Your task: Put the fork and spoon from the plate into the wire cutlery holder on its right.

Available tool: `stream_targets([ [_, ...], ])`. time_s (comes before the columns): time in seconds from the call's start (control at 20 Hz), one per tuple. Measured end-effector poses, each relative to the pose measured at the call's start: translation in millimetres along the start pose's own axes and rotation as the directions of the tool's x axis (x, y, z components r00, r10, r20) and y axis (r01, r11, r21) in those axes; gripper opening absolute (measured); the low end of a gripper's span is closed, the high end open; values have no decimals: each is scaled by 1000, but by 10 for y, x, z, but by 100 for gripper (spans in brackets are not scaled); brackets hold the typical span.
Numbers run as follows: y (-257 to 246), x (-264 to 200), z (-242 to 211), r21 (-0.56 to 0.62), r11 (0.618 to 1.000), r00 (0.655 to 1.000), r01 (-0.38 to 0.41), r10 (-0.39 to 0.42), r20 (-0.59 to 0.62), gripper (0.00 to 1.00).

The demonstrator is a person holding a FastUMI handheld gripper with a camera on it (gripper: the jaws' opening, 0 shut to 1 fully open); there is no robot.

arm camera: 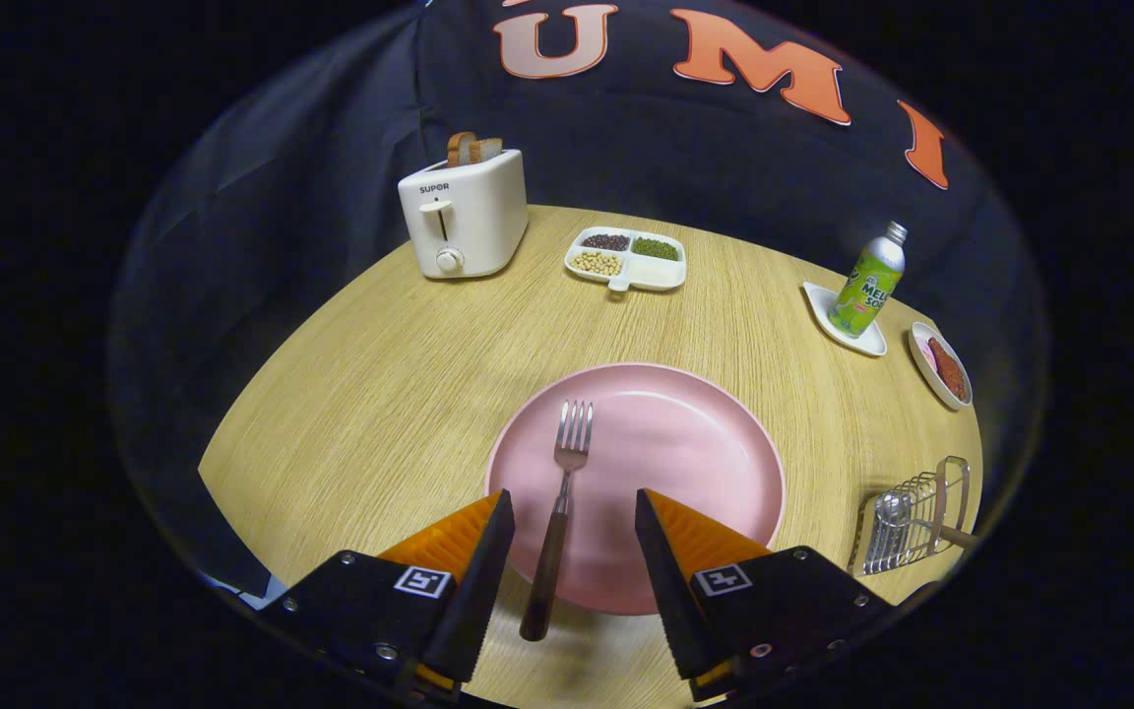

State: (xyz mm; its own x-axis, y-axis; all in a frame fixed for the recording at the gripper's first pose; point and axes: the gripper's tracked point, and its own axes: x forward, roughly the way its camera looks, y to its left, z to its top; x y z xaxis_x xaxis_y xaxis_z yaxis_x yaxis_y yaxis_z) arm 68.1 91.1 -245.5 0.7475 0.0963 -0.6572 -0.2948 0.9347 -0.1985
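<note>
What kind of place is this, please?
Probably a staged kitchen table inside a recording booth: a toaster, a pink plate with a fork, a wire cutlery holder. The open gripper straddles the fork.

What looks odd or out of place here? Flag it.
Only the fork lies on the pink plate, its handle overhanging the near rim between the open gripper's fingers. What looks like the spoon already lies in the wire cutlery holder. Nothing is spilled or damaged.

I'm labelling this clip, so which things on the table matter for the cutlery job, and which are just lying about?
Job: fork between the open tongs; pink plate; wire cutlery holder, a spoon already in it.

Lying about: toaster, divided bean tray, bottle on its dish, small dish.
</note>
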Motion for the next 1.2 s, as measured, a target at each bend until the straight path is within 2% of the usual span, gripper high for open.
stream_targets([
  [0.1, 42, 94, -32, 0, 1000, 1000, -3, 3, -9, 74],
  [0.15, 48, 134, -51, -5, 1000, 1000, 3, -3, -15, 65],
  [0.25, 72, 187, -98, -10, 1000, 1000, 8, -9, -27, 55],
  [0.5, 93, 270, -160, -6, 1000, 999, 15, -16, -52, 36],
  [0.6, 57, 295, -161, 2, 999, 998, 32, -32, -55, 23],
  [0.65, 36, 301, -165, 11, 999, 998, 38, -37, -60, 12],
  [0.75, 20, 286, -161, 32, 999, 997, 38, -36, -64, 6],
  [1.2, -121, 39, -33, 77, 997, 999, 15, -11, -46, 4],
])
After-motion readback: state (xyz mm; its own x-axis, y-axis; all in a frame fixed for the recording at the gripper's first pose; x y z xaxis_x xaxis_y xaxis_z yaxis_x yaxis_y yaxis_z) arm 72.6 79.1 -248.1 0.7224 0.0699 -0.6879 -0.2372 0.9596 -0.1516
